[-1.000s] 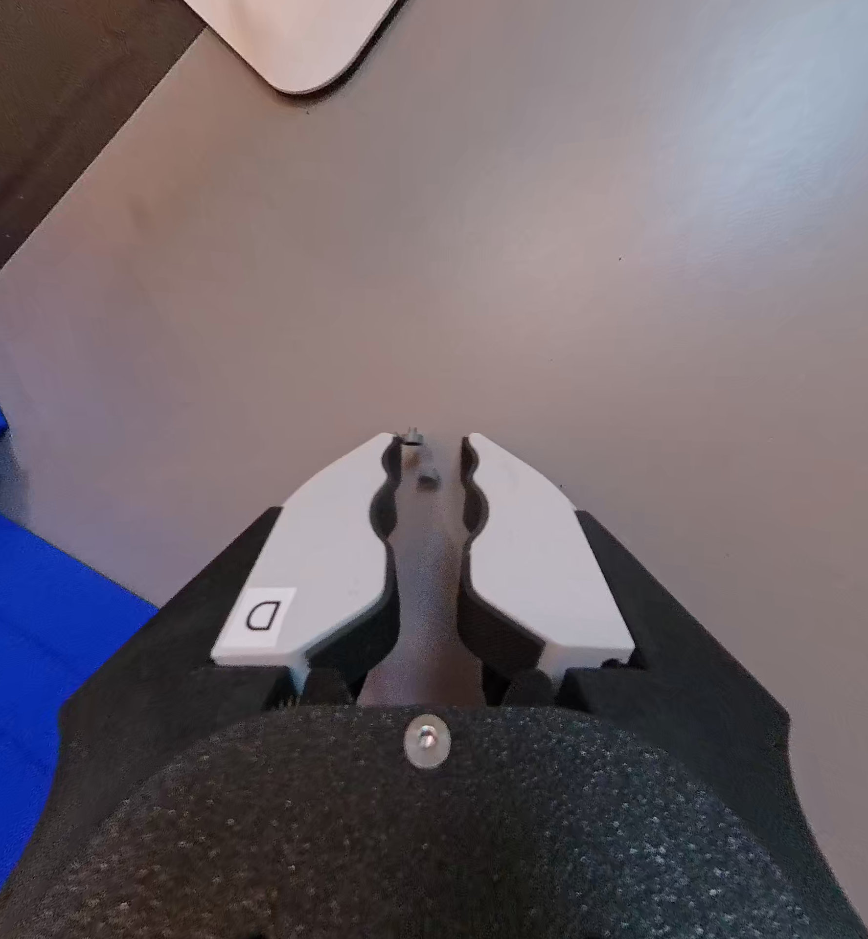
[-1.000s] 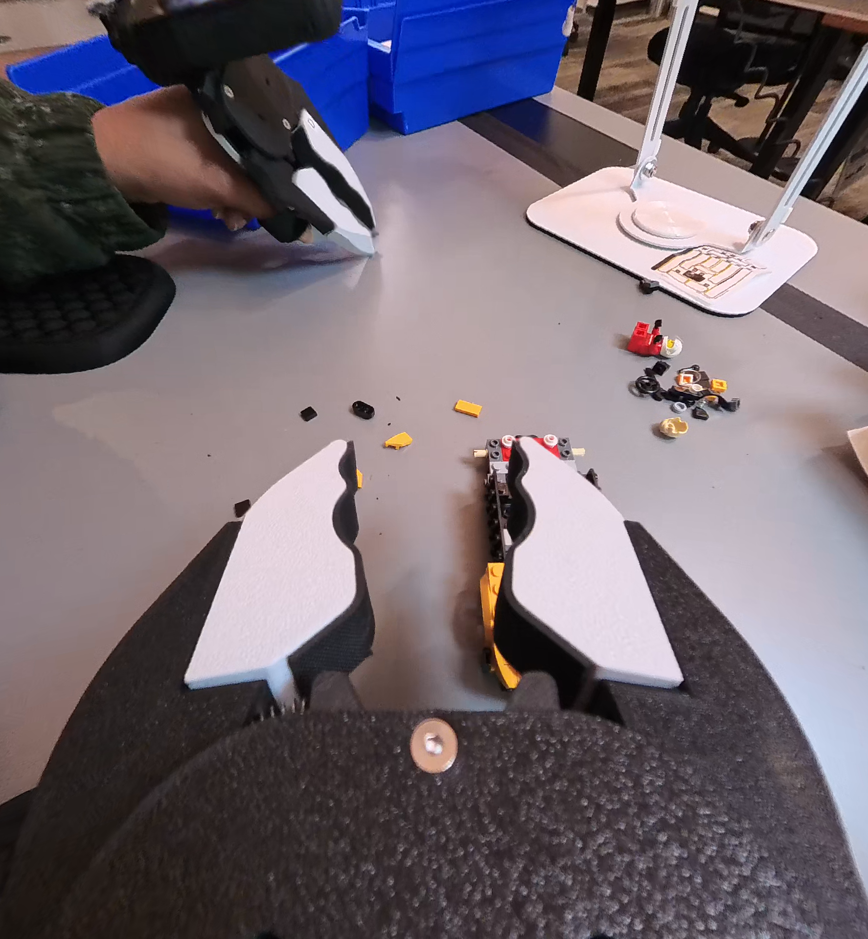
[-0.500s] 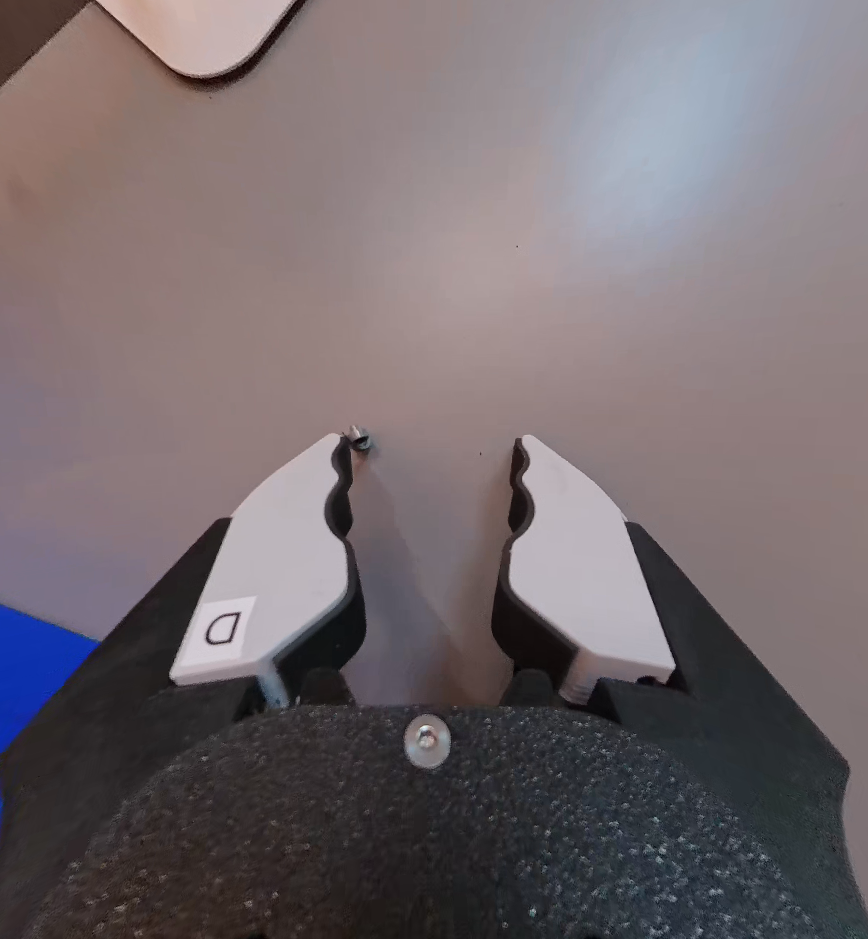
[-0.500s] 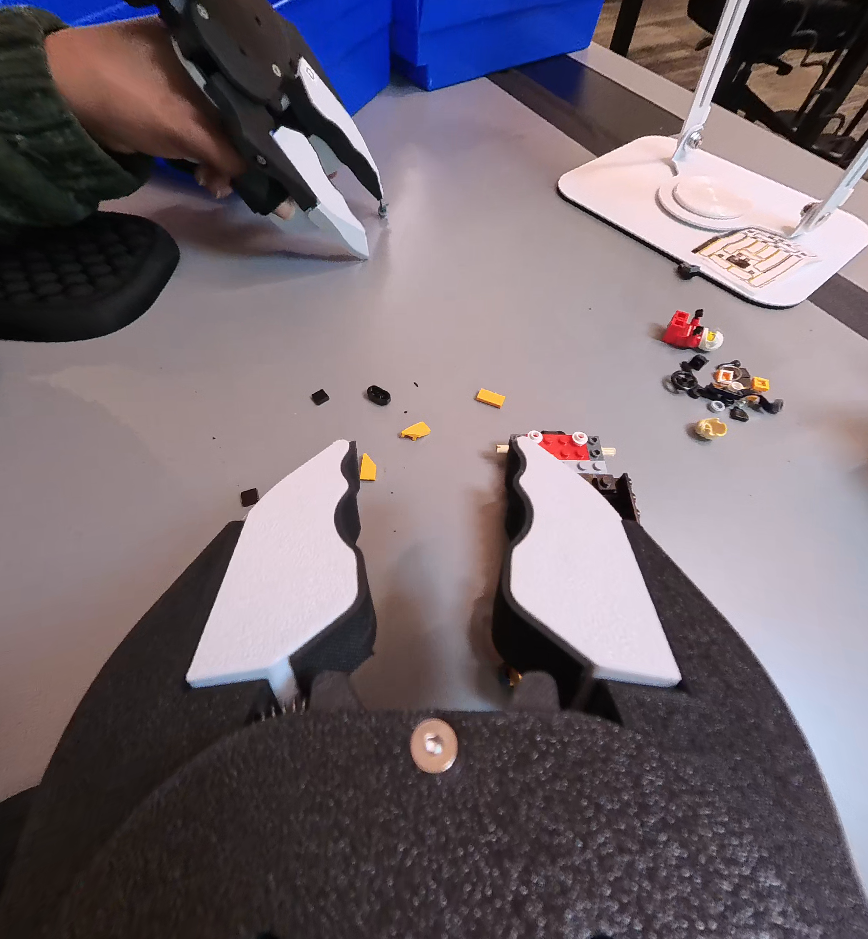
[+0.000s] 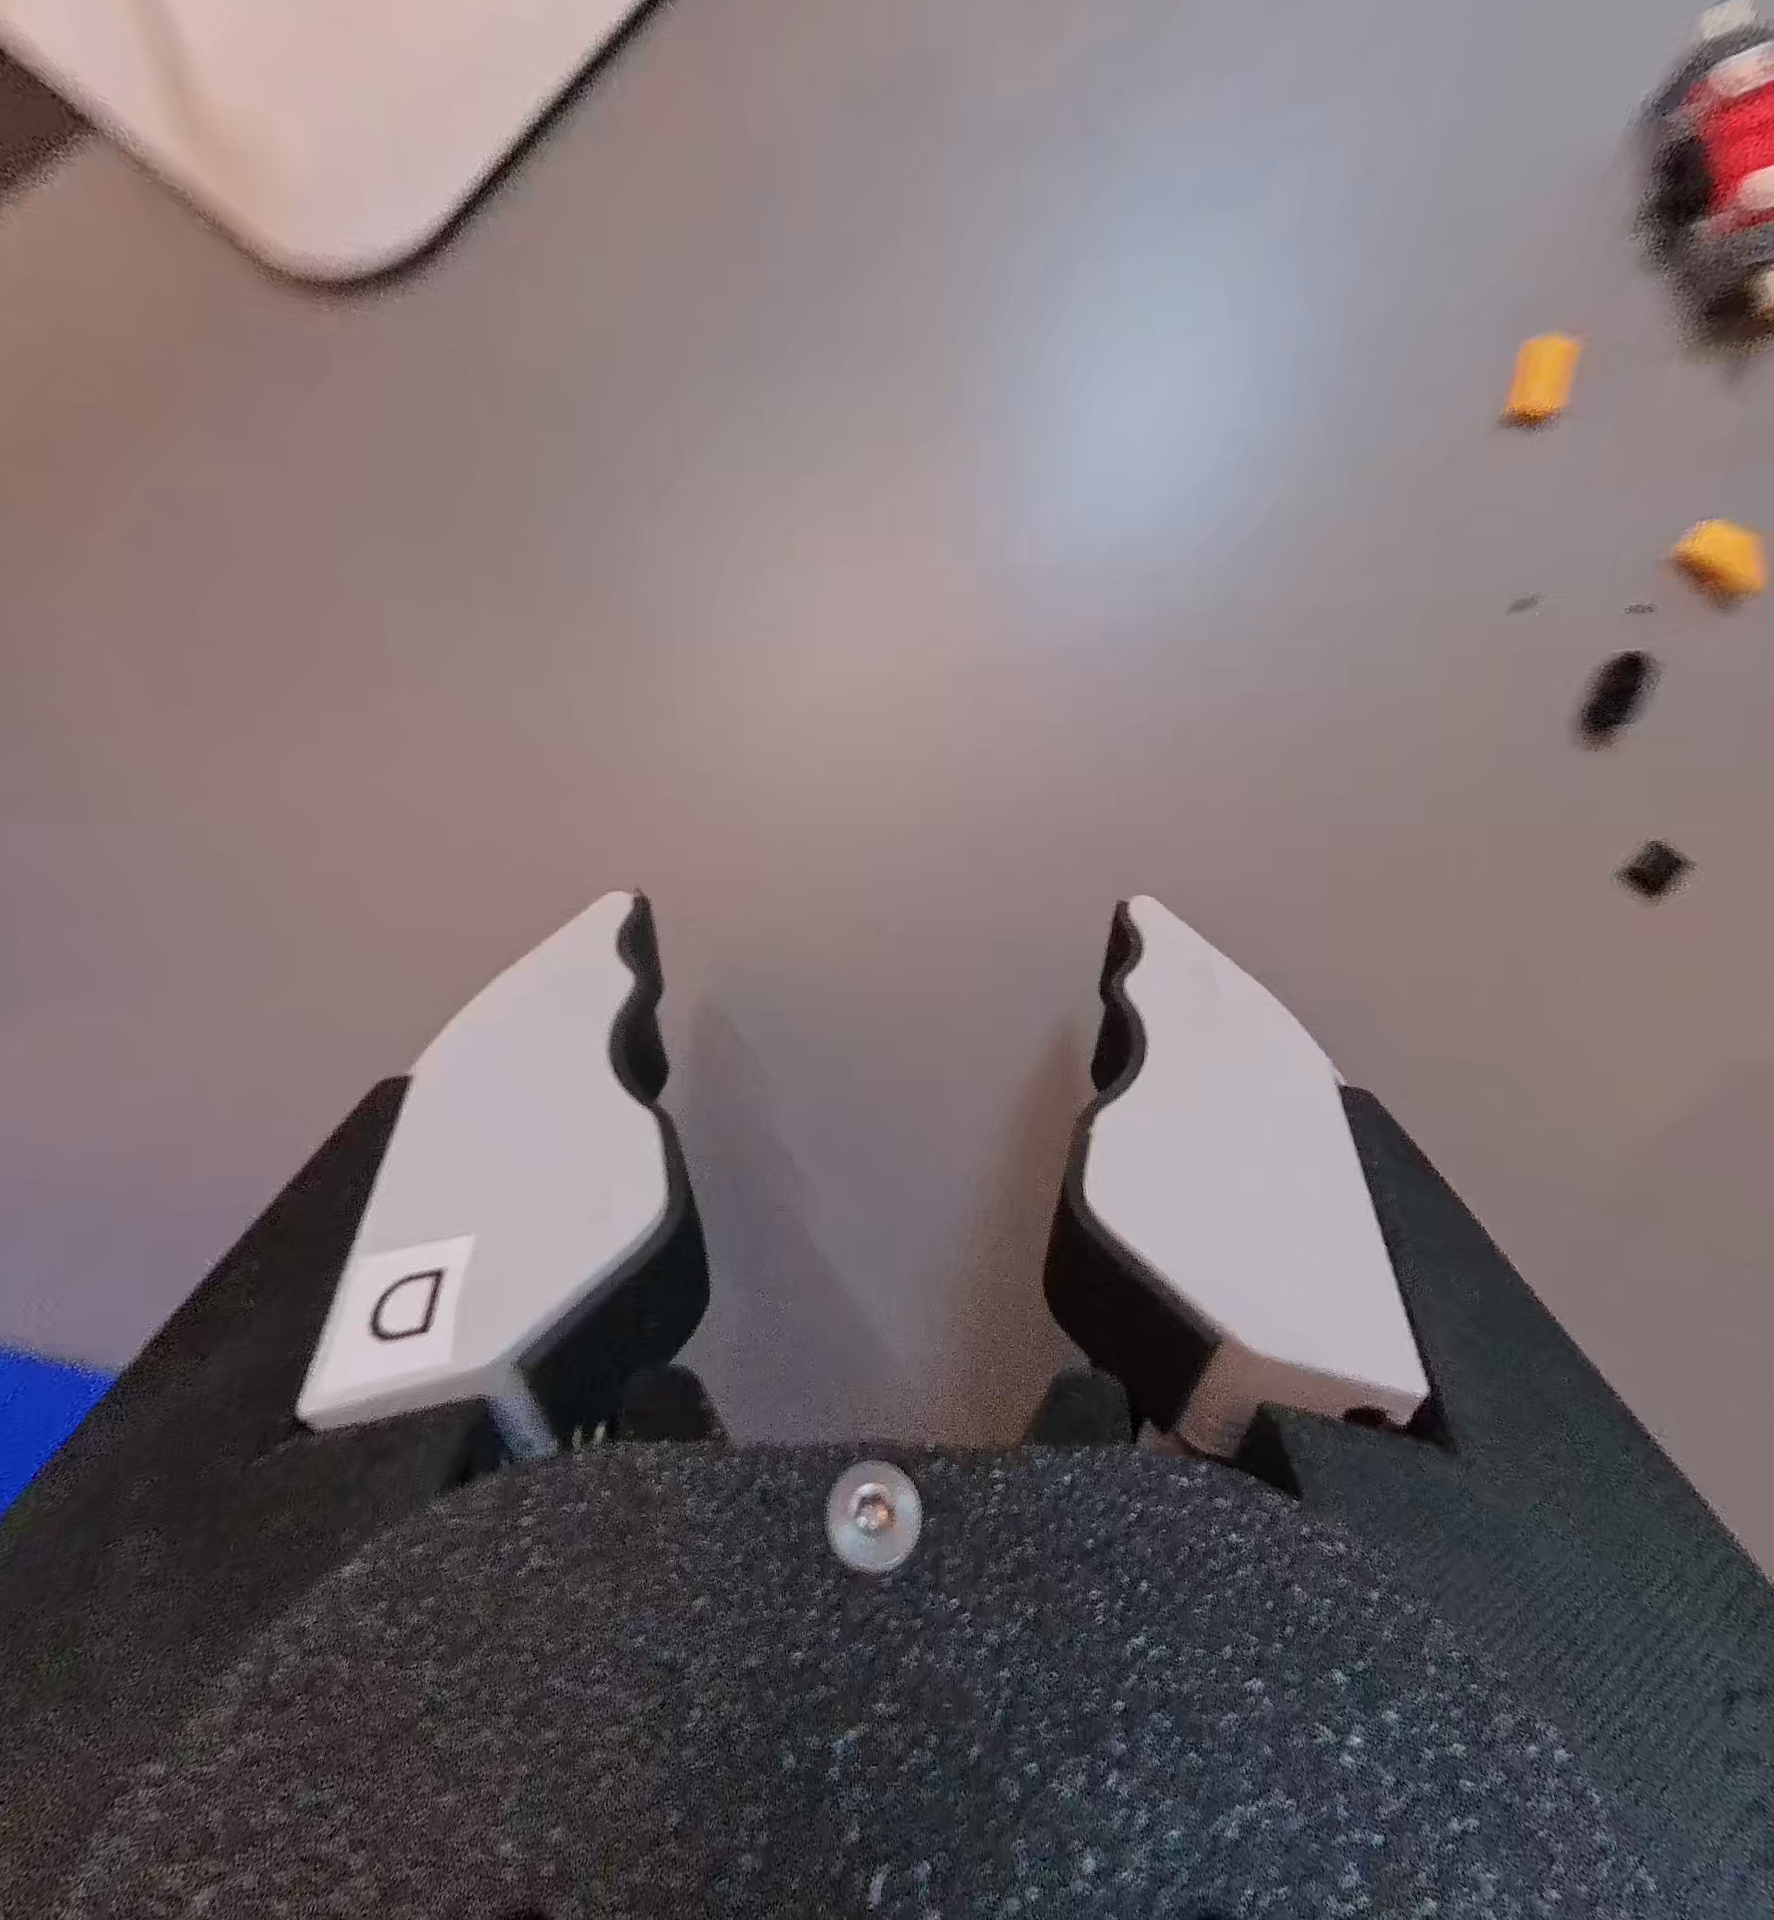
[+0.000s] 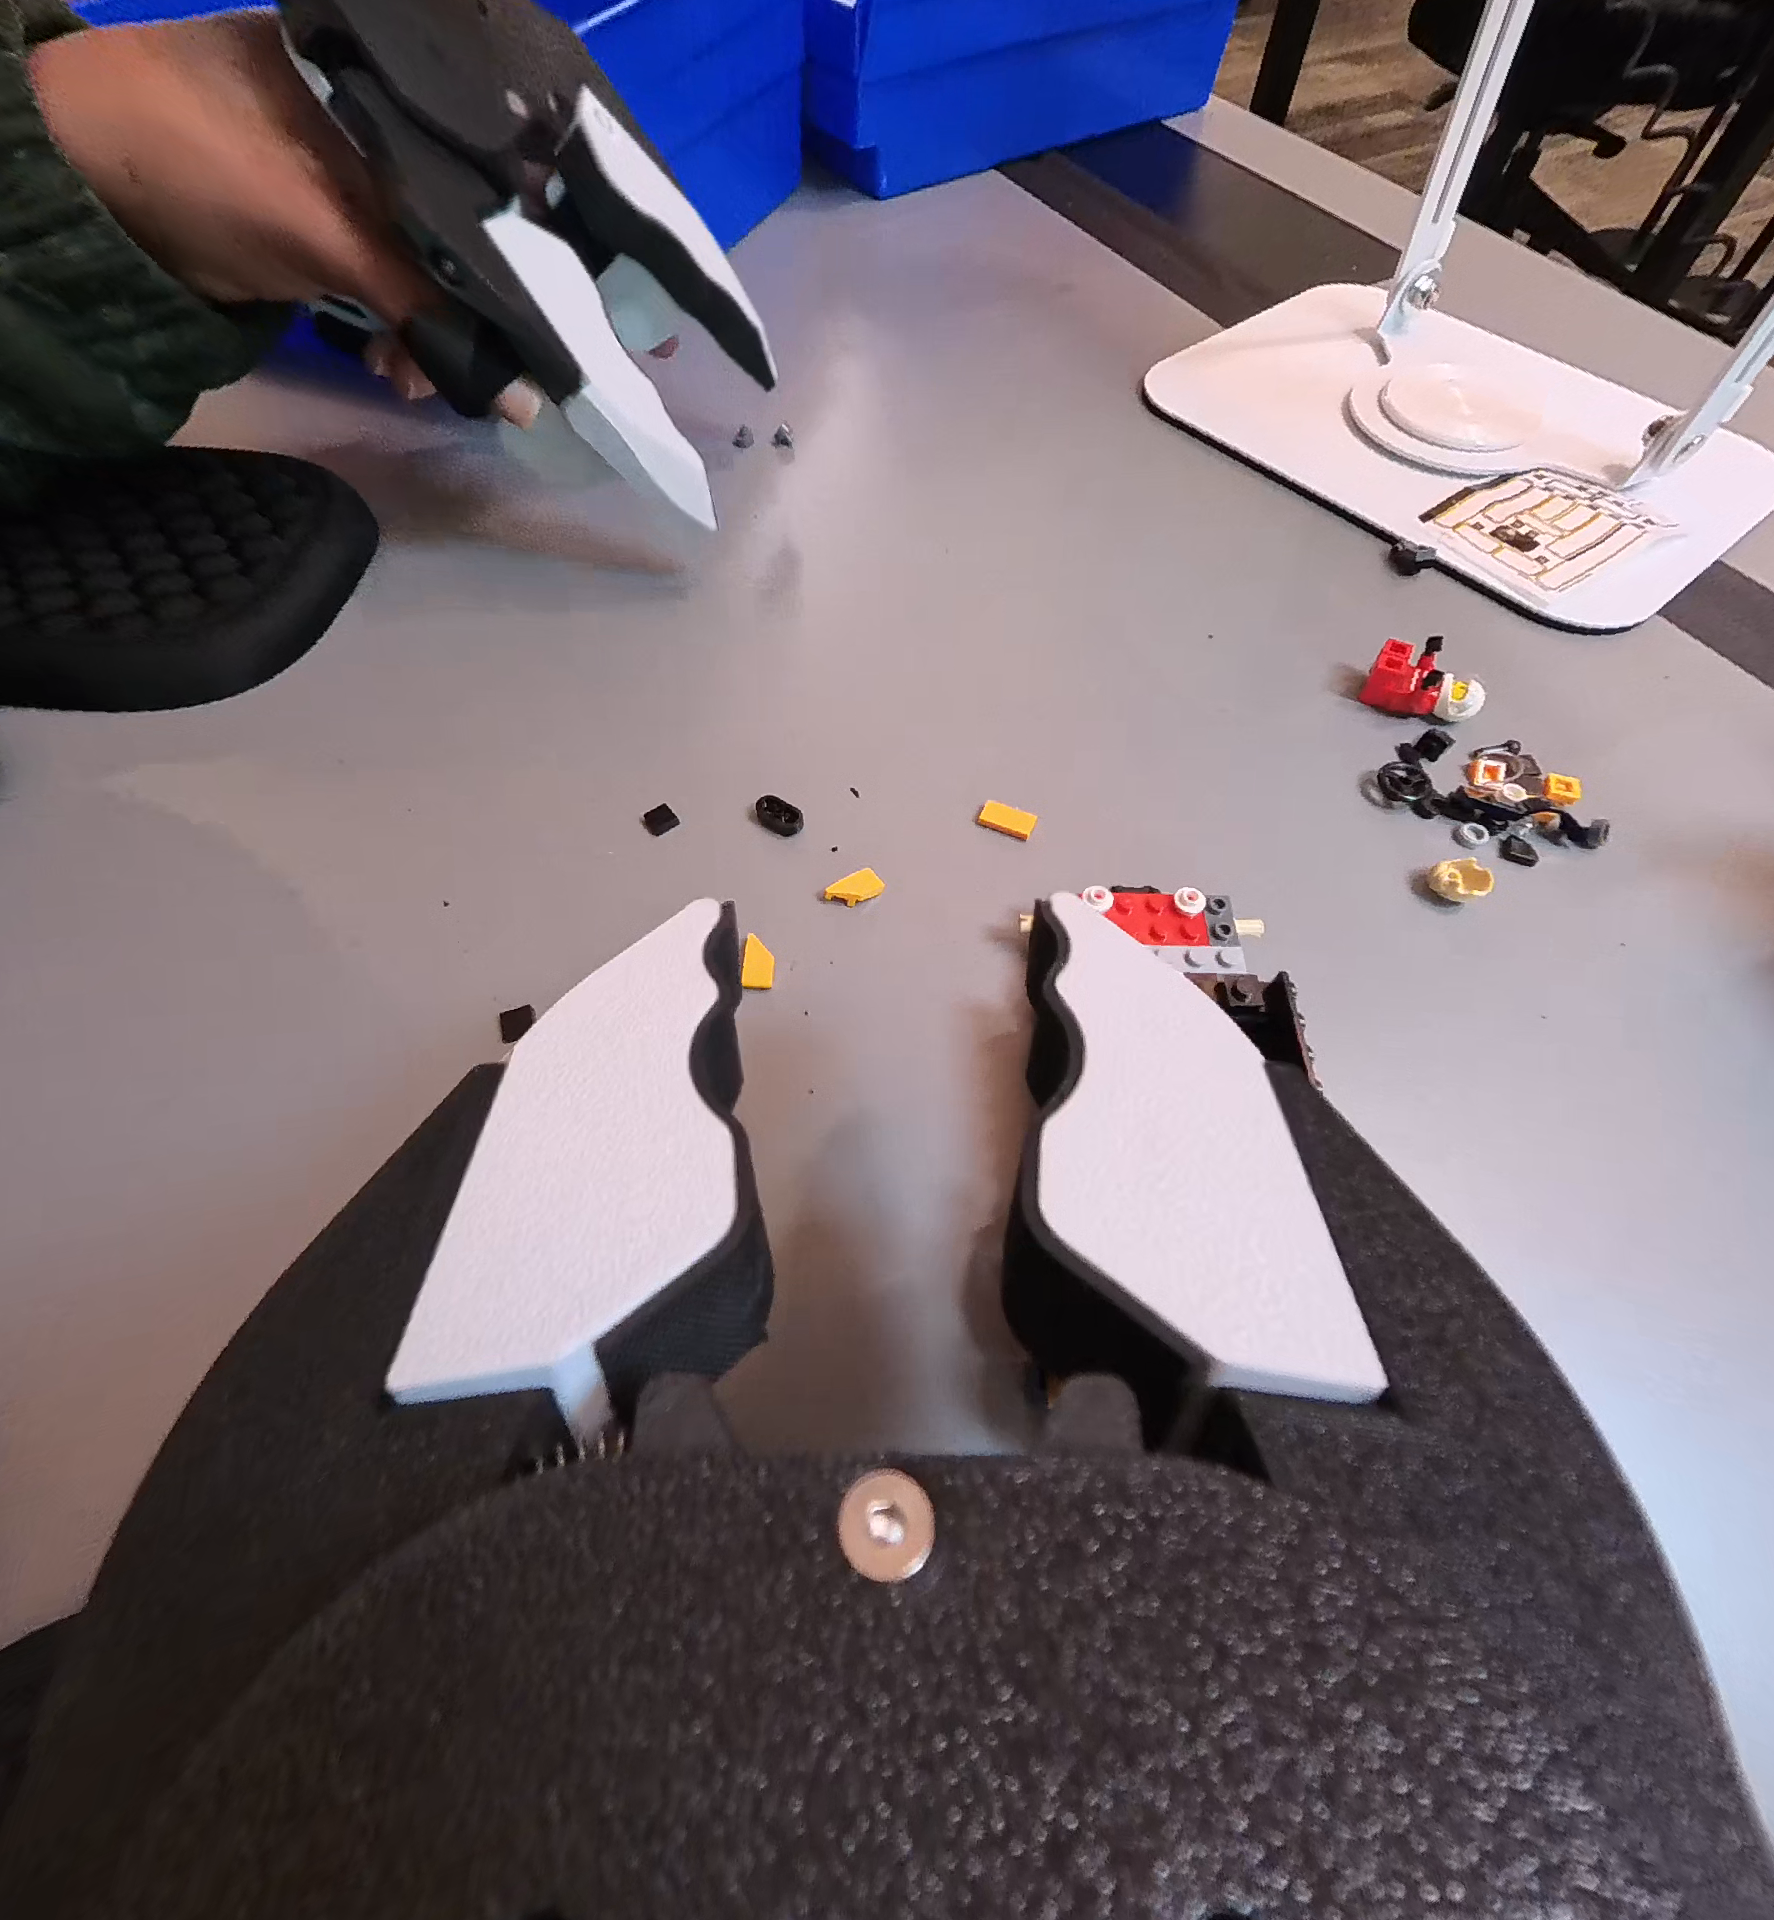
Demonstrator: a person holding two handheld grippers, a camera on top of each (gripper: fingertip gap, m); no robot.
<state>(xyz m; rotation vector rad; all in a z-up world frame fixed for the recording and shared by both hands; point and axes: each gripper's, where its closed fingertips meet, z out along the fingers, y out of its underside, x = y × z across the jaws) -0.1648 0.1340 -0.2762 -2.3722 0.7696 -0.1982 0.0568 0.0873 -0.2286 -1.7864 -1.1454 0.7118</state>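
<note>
Over the grey table (image 6: 914, 644), my left fingers (image 5: 540, 1070) spread wide on nothing; my right fingers (image 6: 1153, 1101) stand parted, bare, beside a red-and-grey brick model (image 6: 1174, 925).

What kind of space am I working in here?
Probably an office or lab workbench: a grey table scattered with small toy brick parts, blue storage bins at the back, a white stand base, and office chairs beyond.
</note>
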